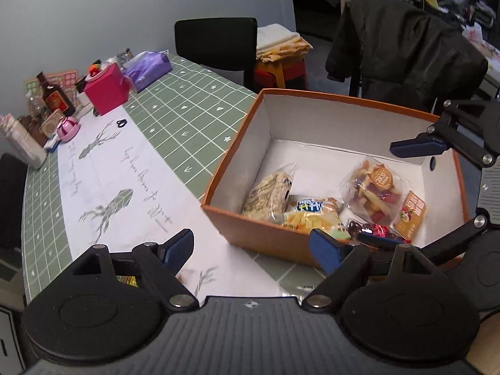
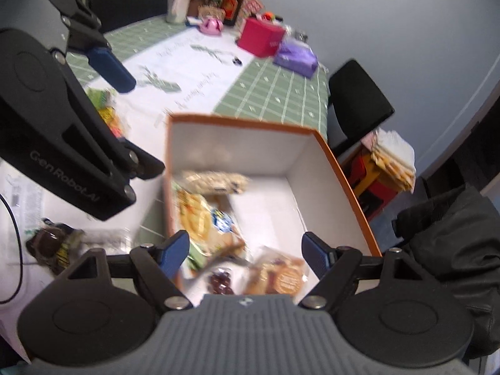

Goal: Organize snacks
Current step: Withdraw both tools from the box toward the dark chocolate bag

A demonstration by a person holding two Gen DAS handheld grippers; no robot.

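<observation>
Left gripper point(image 1: 251, 251): jaws spread wide, nothing between the blue pads point(image 1: 179, 248); it hangs above the near-left corner of the orange box point(image 1: 265, 237), touching neither box nor table. Right gripper point(image 2: 247, 251): jaws likewise wide and empty, poised over the near end of the same box, with the snacks visible below the gap between its fingers. Each gripper also appears at the edge of the other's view.

The orange box, white inside and open at the top, stands on the table and holds the snacks: a beige cracker packet point(image 1: 270, 198) leaning against the left wall, a yellow chip bag point(image 1: 315, 215) beside it, a clear bag of mixed vegetable crisps point(image 1: 373, 192) toward the right, a small orange sachet point(image 1: 409, 215) just right of that, and dark red wrapped candies point(image 1: 373, 229) at the near wall. Outside the box, in the right wrist view, a dark-wrapped snack point(image 2: 51, 247) and a yellow-green packet point(image 2: 106, 112) lie on the table to the left; both are blurred.

The table carries a green grid tablecloth point(image 1: 193, 118) overlaid by a white runner point(image 1: 131, 184) printed with deer and script. At its far end stand a red box point(image 1: 106, 90), a purple tissue pack point(image 1: 148, 68), a brown bottle point(image 1: 54, 97) and a pink item point(image 1: 67, 128). Beyond it: a black chair point(image 1: 218, 43), folded cloths on a red stool point(image 1: 281, 59), a dark jacket point(image 1: 406, 53) draped over another chair, and a pale wall.
</observation>
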